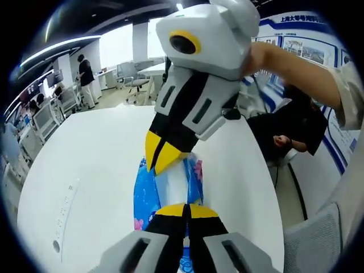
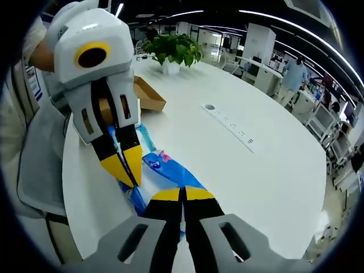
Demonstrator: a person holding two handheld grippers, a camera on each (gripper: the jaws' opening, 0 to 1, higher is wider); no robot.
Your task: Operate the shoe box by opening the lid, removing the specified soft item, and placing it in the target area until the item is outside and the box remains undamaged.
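Note:
A soft blue pack (image 1: pixel 170 185) with white and pink print hangs stretched between both grippers above the white table (image 1: pixel 91 148). My left gripper (image 1: pixel 185 210) is shut on its near end. My right gripper (image 1: pixel 161 156) comes down from above and is shut on the far end. In the right gripper view, my right gripper (image 2: pixel 183 194) pinches the pack (image 2: pixel 170 170) at the bottom, and my left gripper (image 2: pixel 129 165) bites it from the upper left. The brown cardboard shoe box (image 2: pixel 149 96) lies on the table (image 2: pixel 273 170) behind the left gripper, partly hidden by it.
A potted plant (image 2: pixel 175 48) stands at the table's far end past the box. A recessed power strip (image 2: pixel 230 126) runs along the table's middle. A person (image 1: pixel 290 133) sits by the table edge. Office chairs (image 1: pixel 132 77) and desks lie beyond.

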